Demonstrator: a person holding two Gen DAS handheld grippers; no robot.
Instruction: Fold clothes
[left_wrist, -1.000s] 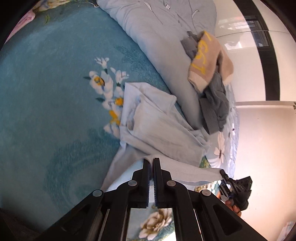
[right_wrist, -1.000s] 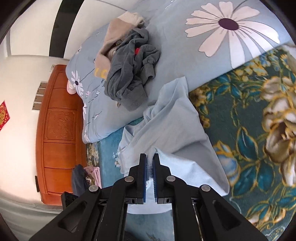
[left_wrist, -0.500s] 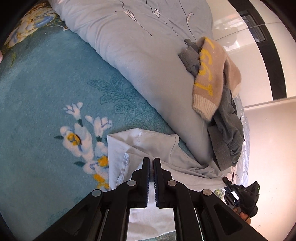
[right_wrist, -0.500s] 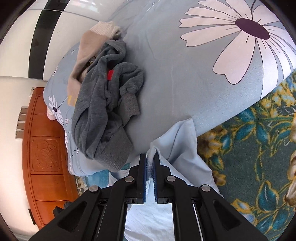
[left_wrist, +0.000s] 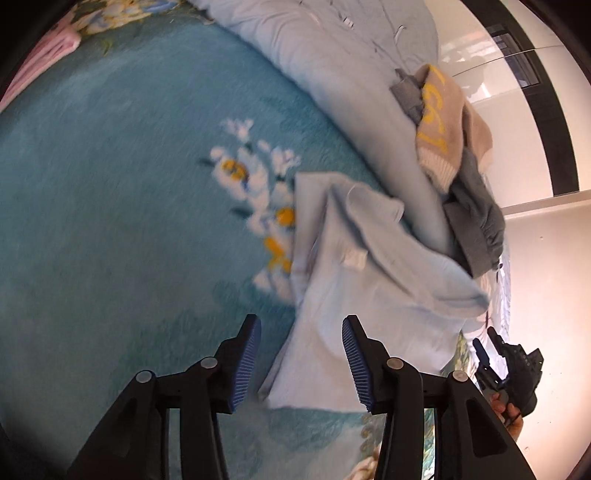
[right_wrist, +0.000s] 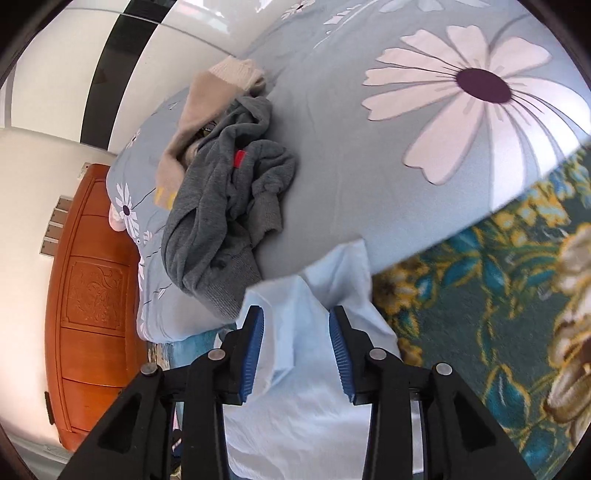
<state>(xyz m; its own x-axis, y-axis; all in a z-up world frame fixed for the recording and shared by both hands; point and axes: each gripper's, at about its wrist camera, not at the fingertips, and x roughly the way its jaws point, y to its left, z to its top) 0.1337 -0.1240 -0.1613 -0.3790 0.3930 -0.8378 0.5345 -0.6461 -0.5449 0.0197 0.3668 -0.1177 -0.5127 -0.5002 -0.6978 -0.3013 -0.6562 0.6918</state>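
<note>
A light blue garment (left_wrist: 369, 288) lies partly folded on the teal flowered bedspread (left_wrist: 110, 221), its far edge against the pale blue duvet (left_wrist: 332, 74). My left gripper (left_wrist: 301, 328) hovers over the garment's near left edge, jaws opening, pads clear of the cloth. In the right wrist view the same garment (right_wrist: 314, 387) lies under my right gripper (right_wrist: 295, 317), whose jaws are opening too; a fold of cloth rises between the blue pads (right_wrist: 255, 347) without being pressed. The right gripper (left_wrist: 491, 350) also shows at the lower right of the left wrist view, with a hand behind it.
A heap of a grey sweater (right_wrist: 221, 206) and a beige knit with yellow digits (left_wrist: 439, 125) rests on the duvet (right_wrist: 369, 166) beyond the garment. A wooden headboard (right_wrist: 92, 295) stands at the left. White walls and a dark-framed window (left_wrist: 535, 74) lie behind.
Both grippers were shut on the light blue garment and have let go; their jaws now stand apart. The cloth has dropped onto the bed and both grippers have sunk lower.
</note>
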